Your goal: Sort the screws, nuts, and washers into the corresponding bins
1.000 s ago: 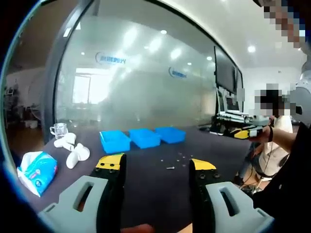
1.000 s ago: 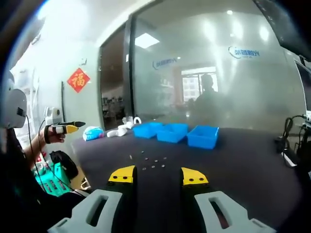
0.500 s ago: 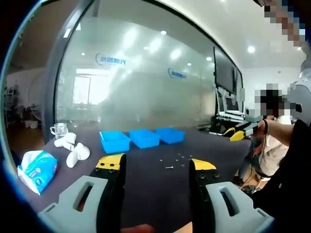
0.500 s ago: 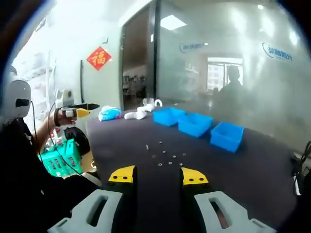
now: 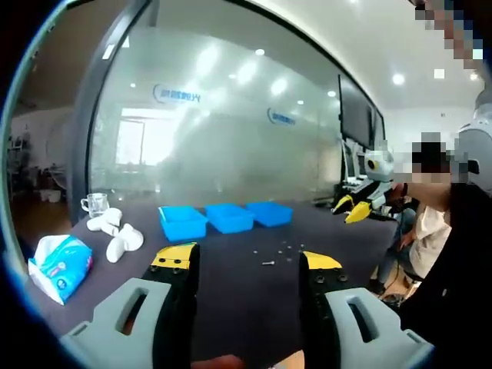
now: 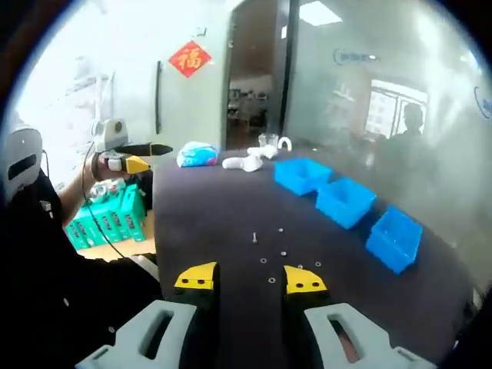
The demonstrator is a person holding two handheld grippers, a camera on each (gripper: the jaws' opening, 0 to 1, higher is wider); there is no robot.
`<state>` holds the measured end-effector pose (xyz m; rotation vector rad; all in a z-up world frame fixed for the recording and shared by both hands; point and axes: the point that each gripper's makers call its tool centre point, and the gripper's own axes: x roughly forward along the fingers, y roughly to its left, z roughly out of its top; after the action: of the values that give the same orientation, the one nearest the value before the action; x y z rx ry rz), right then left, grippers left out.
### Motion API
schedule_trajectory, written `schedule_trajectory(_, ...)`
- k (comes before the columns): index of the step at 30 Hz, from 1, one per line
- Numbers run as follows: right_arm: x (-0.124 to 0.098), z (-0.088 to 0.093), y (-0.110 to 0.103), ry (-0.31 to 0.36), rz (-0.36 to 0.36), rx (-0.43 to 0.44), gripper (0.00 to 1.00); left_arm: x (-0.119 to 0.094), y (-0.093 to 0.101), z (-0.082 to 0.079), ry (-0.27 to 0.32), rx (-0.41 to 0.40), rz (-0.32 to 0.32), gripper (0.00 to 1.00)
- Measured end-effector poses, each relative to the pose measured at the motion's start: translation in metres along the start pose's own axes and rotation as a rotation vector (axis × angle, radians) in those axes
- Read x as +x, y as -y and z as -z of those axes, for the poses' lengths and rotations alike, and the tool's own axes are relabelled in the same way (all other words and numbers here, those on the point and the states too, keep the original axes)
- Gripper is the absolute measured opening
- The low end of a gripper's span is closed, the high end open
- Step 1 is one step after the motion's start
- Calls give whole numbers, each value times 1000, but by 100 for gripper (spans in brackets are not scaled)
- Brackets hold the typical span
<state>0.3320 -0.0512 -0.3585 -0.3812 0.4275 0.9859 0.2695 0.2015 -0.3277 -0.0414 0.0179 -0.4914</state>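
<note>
Just small silvery fasteners [image 6: 270, 260] beside three blue bins [image 6: 344, 201].

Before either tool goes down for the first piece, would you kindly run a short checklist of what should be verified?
1. Left tool open with nothing between the jaws: ok.
2. Right tool open with nothing between the jaws: ok.
3. Three blue bins within view, in a row: ok.
4. Loose hardware lying on the dark table, apart from the bins: ok.
5. Screw, nut or washer for each piece: cannot tell, too small.
6. Bins' contents: cannot tell.
</note>
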Motion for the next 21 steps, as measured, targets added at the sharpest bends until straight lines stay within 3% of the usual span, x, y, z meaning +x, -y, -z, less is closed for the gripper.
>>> schedule_trajectory(15,52,-21,-7,-123,-111,-43,25,-2,-4,5,-3,3,-11,50)
schedule_trajectory(21,74,-18,-9,-217,-156,-80,23,-4,-6,7,-1,-4,-16,50)
